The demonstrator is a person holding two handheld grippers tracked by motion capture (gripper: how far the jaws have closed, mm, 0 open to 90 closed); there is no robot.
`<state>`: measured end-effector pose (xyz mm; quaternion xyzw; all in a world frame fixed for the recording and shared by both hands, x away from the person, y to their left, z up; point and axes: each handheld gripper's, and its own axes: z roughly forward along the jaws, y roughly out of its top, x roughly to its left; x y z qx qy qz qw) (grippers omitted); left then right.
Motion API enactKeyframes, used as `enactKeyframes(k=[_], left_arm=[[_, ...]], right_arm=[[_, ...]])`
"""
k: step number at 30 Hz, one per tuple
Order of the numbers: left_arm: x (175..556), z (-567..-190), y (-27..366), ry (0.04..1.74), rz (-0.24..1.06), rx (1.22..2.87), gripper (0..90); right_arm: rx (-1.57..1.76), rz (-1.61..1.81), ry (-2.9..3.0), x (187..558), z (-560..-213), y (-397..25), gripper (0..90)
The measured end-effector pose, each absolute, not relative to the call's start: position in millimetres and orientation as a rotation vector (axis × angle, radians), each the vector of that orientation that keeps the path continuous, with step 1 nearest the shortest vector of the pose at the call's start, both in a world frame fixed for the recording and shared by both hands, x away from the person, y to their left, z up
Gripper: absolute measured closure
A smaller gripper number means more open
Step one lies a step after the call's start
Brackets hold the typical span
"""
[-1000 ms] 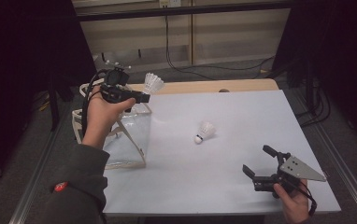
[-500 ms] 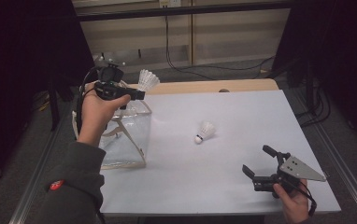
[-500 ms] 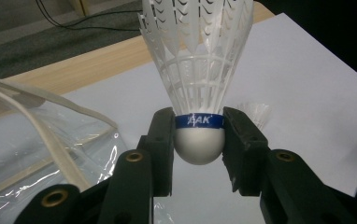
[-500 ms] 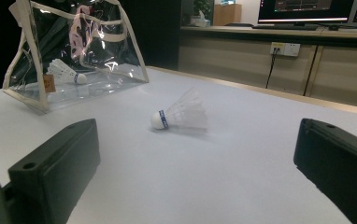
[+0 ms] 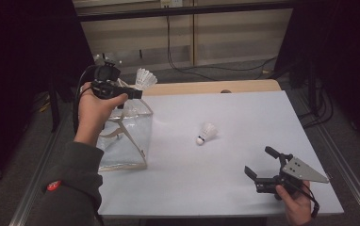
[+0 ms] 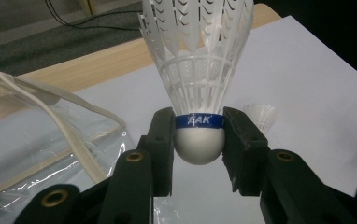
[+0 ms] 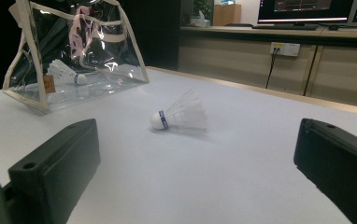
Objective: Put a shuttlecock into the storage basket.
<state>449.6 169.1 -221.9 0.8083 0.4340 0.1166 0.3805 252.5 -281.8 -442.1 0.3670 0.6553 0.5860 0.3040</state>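
In the upper left of the high view, the left gripper (image 5: 138,93) is raised above the transparent bag (image 5: 126,136) and its jaws are clamped on the cork of a white shuttlecock (image 6: 199,88), feathers pointing up. A second shuttlecock (image 5: 206,133) lies on its side in the middle of the white table (image 5: 244,117). In the lower right, the right gripper (image 5: 263,167) rests low over the table with its jaws wide apart. In the right gripper view, a third shuttlecock (image 7: 67,72) lies inside the bag.
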Motion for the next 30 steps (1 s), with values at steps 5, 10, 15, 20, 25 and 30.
enactKeyframes(k=[5, 10, 15, 20, 25, 30], left_arm=[[450, -220, 172, 1.119, 0.301, 2.063, 65.8], [452, -220, 178, 1.141, 0.308, 2.057, 65.8], [452, -219, 181, 1.16, 0.314, 2.038, 65.7], [452, -217, 186, 1.174, 0.329, 2.033, 65.7], [453, -216, 190, 1.187, 0.338, 2.028, 65.7], [454, -216, 195, 1.208, 0.353, 2.018, 65.7]], right_arm=[[0.965, 1.552, 1.737, 253, -442, -281, 0.4], [0.972, 1.553, 1.735, 253, -442, -282, 0.4], [0.967, 1.549, 1.739, 253, -442, -281, 0.4], [0.976, 1.552, 1.734, 252, -442, -282, 0.4], [0.973, 1.552, 1.729, 253, -441, -283, 0.4], [0.972, 1.551, 1.732, 253, -441, -282, 0.4]])
